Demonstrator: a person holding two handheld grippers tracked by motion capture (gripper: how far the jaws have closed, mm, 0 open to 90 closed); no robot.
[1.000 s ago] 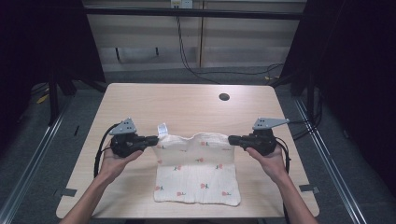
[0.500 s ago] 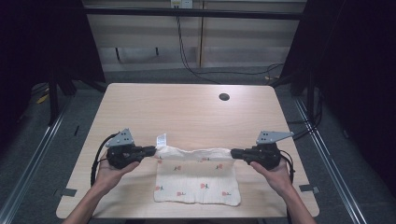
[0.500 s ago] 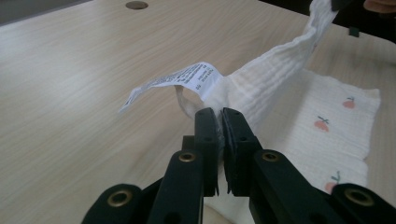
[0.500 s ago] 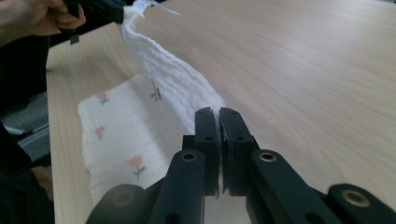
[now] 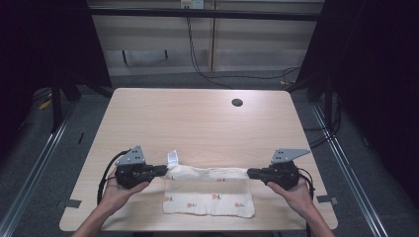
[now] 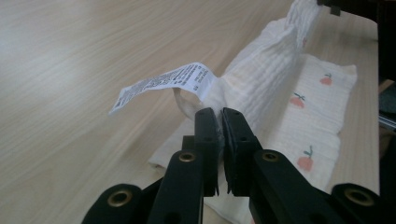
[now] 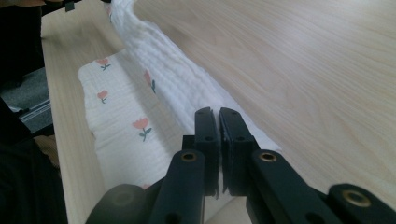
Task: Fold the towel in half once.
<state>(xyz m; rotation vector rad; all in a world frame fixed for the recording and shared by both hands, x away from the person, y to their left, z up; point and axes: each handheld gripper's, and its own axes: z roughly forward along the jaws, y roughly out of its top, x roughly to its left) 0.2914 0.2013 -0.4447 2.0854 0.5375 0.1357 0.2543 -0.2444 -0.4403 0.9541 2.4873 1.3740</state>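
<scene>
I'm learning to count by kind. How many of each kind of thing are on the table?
Cloths: 1, the white flower-print cloth with its label
Grippers: 2, the left gripper and the right gripper, each pinching a corner of the cloth
Holes in the table: 1, a round hole
Total: 4

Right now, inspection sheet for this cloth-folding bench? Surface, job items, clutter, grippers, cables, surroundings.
Surface: light wooden table, round dark grommet hole near its far edge.
Job's things: white muslin cloth with small red flower print, far edge lifted and stretched between both grippers, rest lying flat; white printed care label sticking out at its left corner.
Clutter: nothing seen.
Grippers: left gripper shut on the cloth's corner; right gripper shut on the opposite corner.
Cables: black cable looping from the left gripper; black wires behind the table.
Surroundings: grey floor, dark frame uprights.
</scene>
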